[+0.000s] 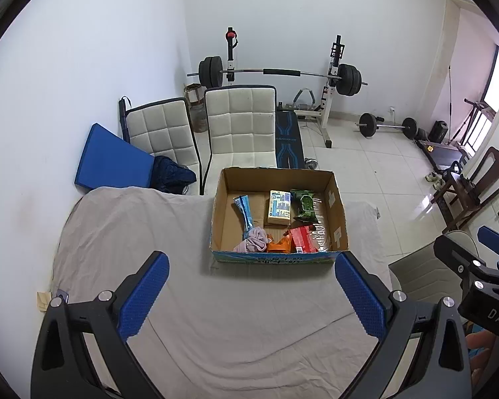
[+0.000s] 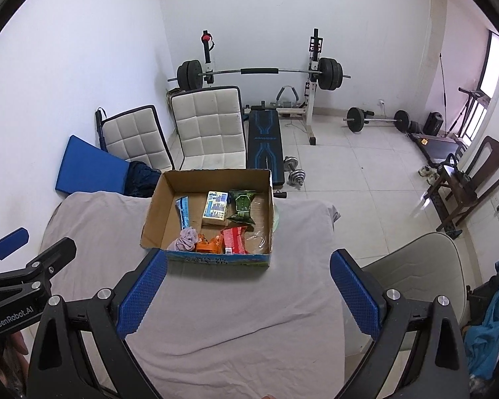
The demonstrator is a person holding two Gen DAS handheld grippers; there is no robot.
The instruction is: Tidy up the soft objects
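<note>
Evidently nearly everything sits in the cardboard box (image 1: 336,219) on the cloth-covered worktop (image 1: 149,232): from the left, blue pouch (image 1: 244,211), pink cloth (image 1: 253,240), orange packet (image 1: 279,245), yellow pack (image 1: 278,206), red packet (image 1: 303,240), green pack (image 1: 304,205). To tidy well, reach over the near wall and pinch one item at a time. Left hand-held gripper (image 1: 251,299) and right hand-held gripper (image 2: 248,294) hover released, empty, before the box.
</note>
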